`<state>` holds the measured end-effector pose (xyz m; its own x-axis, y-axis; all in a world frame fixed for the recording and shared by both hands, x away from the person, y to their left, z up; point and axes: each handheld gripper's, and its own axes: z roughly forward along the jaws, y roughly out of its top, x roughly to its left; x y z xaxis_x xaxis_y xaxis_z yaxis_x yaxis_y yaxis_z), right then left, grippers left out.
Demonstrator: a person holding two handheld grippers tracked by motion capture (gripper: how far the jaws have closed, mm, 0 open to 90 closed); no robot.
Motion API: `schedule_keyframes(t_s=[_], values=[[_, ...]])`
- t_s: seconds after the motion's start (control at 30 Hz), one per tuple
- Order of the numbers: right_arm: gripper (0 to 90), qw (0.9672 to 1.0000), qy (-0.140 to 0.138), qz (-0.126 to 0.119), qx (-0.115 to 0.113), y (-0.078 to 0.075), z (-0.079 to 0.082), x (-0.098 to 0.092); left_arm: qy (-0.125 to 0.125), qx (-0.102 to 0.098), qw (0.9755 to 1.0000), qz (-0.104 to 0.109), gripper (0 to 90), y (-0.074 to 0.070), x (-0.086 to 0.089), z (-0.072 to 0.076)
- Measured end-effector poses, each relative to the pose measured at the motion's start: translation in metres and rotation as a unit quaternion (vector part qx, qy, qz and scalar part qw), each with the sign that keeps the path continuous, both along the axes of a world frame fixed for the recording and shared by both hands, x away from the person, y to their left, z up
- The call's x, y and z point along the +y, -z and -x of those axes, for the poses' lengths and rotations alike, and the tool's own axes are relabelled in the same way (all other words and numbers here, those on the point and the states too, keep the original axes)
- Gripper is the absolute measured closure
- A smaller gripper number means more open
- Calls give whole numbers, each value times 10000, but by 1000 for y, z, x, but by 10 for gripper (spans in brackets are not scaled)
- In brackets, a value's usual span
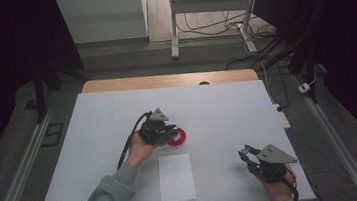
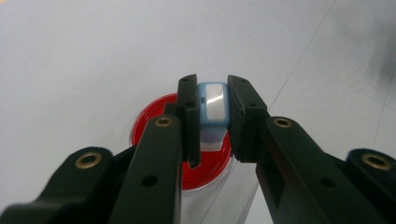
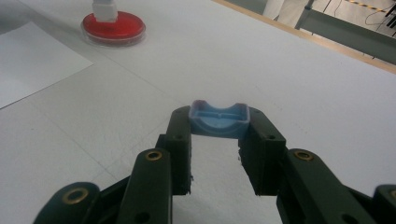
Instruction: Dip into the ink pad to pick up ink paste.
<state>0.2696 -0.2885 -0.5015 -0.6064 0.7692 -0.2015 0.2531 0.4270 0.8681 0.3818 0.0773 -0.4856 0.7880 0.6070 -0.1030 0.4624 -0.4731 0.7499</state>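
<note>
A round red ink pad in a clear dish [image 1: 180, 139] sits at the middle of the white table. My left gripper [image 1: 169, 131] is over it, shut on a small white and light-blue stamp [image 2: 213, 105] whose lower end points down at the red pad [image 2: 149, 126]. In the right gripper view the stamp [image 3: 104, 9] stands on the pad [image 3: 116, 25]. My right gripper [image 1: 245, 153] is near the front right of the table, shut on a small blue cap [image 3: 218, 119] held between its jaw tips, above the table surface.
A blank white sheet of paper [image 1: 176, 177] lies flat just in front of the red pad, between the two hands. The table's wooden far edge [image 1: 169, 80] borders the floor, where a desk frame and cables stand.
</note>
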Motion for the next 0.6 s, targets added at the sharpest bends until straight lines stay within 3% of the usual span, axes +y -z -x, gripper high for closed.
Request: schedule_keyframes(t_s=[0.6], values=[[651,10000,-9,21,4,0,0,0,35,65,9999,-73,760,7,-3,0]])
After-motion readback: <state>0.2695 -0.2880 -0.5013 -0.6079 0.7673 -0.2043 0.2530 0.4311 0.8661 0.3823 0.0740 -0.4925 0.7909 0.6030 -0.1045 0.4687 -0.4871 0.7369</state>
